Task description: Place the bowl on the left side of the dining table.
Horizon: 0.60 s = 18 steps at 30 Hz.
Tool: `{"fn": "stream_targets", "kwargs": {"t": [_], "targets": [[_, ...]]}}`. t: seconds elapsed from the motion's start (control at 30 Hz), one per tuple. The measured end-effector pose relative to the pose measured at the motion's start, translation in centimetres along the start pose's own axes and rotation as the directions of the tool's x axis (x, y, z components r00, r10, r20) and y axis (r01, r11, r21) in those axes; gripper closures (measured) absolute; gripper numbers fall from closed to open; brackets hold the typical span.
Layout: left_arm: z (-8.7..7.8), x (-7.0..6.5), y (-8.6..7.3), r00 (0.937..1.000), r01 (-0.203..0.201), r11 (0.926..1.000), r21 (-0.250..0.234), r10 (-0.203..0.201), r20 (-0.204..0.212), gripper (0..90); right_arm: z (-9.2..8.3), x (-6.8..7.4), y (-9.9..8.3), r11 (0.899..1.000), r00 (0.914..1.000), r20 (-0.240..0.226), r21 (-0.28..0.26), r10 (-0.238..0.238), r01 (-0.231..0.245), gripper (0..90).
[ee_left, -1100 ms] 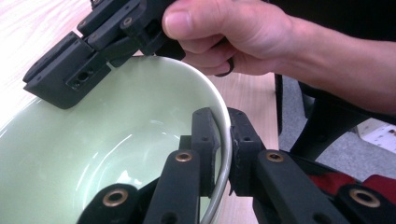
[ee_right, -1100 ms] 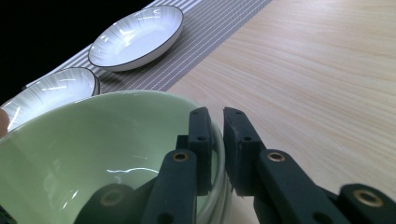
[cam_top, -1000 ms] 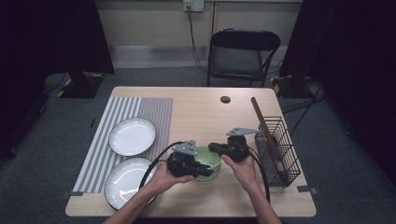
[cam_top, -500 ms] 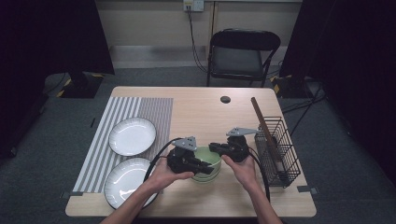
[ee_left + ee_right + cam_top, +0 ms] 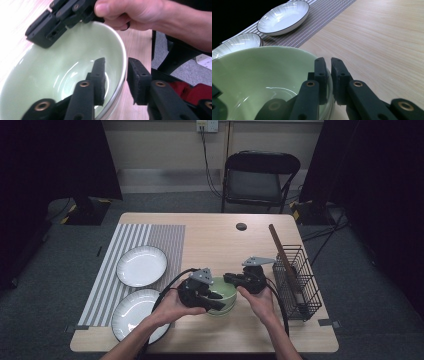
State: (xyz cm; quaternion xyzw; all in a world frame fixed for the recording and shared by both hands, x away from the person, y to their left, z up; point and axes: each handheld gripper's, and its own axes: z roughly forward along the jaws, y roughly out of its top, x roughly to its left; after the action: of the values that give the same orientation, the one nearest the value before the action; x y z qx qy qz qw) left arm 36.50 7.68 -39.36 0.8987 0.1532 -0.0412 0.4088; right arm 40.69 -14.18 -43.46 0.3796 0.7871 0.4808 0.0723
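Straddling the rim of the pale green bowl (image 5: 221,295) from two sides, your two claws meet at the near middle of the table (image 5: 215,240). Your left claw (image 5: 116,75) has one jaw inside the bowl and one outside; its jaws have just been opening, and a clear gap now shows between the outer jaw and the bowl wall, so the rim stands between them unpressed. From above you can see that left claw (image 5: 216,296) lying over the bowl's left side with your left hand (image 5: 172,307) behind it.

Your right claw (image 5: 328,75) is narrowed onto the opposite rim, one jaw inside the bowl and one outside, the pads tight against the thin wall. In the high view your right claw (image 5: 231,279) sits at the bowl's far right edge, gripped by your right hand (image 5: 257,300).

The bowl appears to sit on another dish of the same colour, though the edge below it is hard to make out.

To your left, a striped mat (image 5: 150,240) carries two white plates (image 5: 142,265), one farther, one nearer, both well apart from the bowl. To your right a black wire rack (image 5: 300,280) stands near the table edge with a brown wooden stick (image 5: 280,247) leaning through it. A small dark round thing (image 5: 241,226) lies at the far side.
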Motion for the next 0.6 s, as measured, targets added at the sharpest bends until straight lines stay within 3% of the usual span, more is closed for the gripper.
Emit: {"fn": "stream_targets", "kwargs": {"t": [0.13, 0.23, 0.27, 0.37, 0.57, 0.6], "targets": [[0.5, -0.1, 0.3, 0.9993, 0.005, 0.9992, 0.040, -0.003, -0.036, 59.4, 0.0, 0.0, 0.0, 1.000, 1.0000, -0.003, 0.001, 0.002, -0.002, 84.3], [1.2, -0.1, 0.4, 0.9992, 0.008, 0.9992, 0.039, -0.006, -0.040, 59.2, 0.0, -0.1, 0.0, 1.000, 1.0000, -0.005, 0.000, 0.000, 0.000, 84.3], [1.4, -0.3, 0.5, 0.9981, -0.016, 0.9981, 0.060, 0.019, -0.058, 60.5, 0.0, -0.1, 0.0, 1.000, 1.0000, -0.006, 0.000, 0.000, 0.000, 84.3], [1.4, -0.3, 0.5, 0.9993, -0.013, 0.9980, 0.062, 0.015, -0.035, 67.2, 0.0, -0.1, 0.0, 1.000, 1.0000, -0.005, 0.000, -0.002, 0.002, 84.3], [1.6, -0.5, 1.0, 0.9979, -0.063, 0.9944, 0.085, 0.064, -0.009, 76.8, 0.0, -0.1, 0.0, 1.000, 1.0000, -0.008, 0.000, 0.001, -0.001, 84.1], [1.8, -0.6, 1.0, 0.9980, -0.063, 0.9958, 0.067, 0.063, -0.001, 82.1, 0.0, -0.1, 0.0, 1.000, 1.0000, -0.008, -0.001, 0.003, -0.003, 84.1]]}}
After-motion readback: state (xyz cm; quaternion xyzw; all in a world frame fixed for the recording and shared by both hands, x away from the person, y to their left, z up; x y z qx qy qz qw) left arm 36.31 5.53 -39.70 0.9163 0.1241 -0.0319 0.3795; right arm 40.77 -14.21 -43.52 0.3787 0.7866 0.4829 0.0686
